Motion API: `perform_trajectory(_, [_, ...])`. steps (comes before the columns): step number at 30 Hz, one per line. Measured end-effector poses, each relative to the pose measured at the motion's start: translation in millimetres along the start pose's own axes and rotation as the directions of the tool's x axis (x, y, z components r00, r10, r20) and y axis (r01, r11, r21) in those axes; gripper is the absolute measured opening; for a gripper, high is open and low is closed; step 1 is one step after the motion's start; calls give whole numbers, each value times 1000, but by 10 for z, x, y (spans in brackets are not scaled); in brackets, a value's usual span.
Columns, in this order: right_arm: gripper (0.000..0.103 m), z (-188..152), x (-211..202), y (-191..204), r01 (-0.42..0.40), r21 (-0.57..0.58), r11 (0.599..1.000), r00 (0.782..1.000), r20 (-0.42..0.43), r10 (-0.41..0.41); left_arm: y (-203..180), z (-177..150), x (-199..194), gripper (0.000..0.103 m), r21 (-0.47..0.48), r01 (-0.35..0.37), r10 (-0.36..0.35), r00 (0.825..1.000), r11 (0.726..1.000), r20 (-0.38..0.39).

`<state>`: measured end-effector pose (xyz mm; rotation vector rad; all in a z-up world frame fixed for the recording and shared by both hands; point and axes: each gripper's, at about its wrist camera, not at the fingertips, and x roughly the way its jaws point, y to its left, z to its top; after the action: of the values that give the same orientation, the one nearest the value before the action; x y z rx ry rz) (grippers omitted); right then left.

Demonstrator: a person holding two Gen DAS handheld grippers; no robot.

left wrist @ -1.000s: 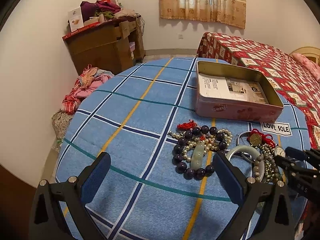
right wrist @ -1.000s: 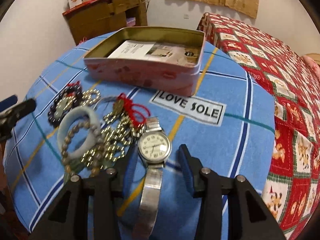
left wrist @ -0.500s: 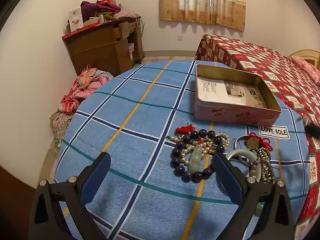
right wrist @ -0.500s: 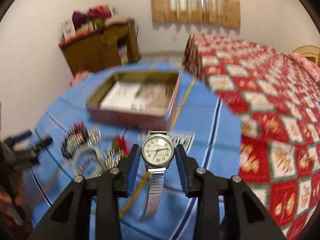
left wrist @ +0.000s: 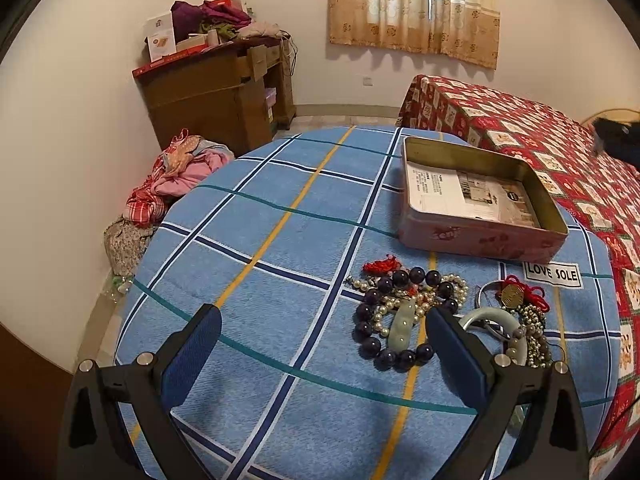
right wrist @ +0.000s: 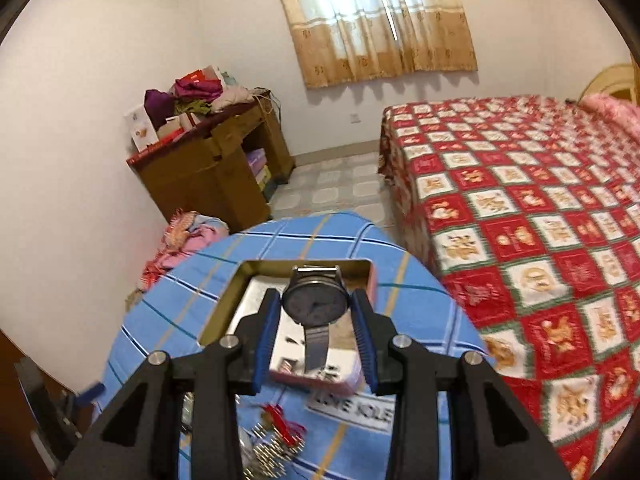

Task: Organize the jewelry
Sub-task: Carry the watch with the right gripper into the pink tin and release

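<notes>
Right tool (right wrist: 316, 312), clamped on watch (right wrist: 315, 303), now up over tin (right wrist: 362, 280); left tool (left wrist: 320, 344) agape, unmoved.

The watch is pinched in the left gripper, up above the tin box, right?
Not quite: the right gripper pinches the watch, as the right wrist view shows. The left gripper stands open and empty over the tablecloth. The rest holds: the watch hangs above the tin box.
</notes>
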<state>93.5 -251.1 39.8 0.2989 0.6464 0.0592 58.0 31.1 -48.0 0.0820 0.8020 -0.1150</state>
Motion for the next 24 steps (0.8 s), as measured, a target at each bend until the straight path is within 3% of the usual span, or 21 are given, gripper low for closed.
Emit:
perform_trajectory(3, [39, 57, 200, 14, -3, -12, 1000, 1000, -23, 3, -4, 5, 27, 102, 7, -5, 5, 1000, 1000, 1])
perform_trajectory(11, [39, -101, 732, -22, 20, -27, 999, 975, -220, -25, 51, 34, 116, 102, -3, -7, 7, 1000, 1000, -6])
perform_trajectory(15, [39, -120, 950, -1, 33, -59, 998, 953, -298, -49, 69, 58, 208, 102, -11, -3, 3, 1000, 1000, -23])
perform_trajectory(21, [39, -184, 1328, 3, 113, -118, 987, 899, -411, -152, 76, 73, 294, 102, -5, -7, 6, 999, 1000, -34])
perform_trajectory(24, [39, -154, 1362, -46, 145, -114, 983, 896, -407, -180, 89, 76, 333, 102, -2, -12, 12, 999, 1000, -39])
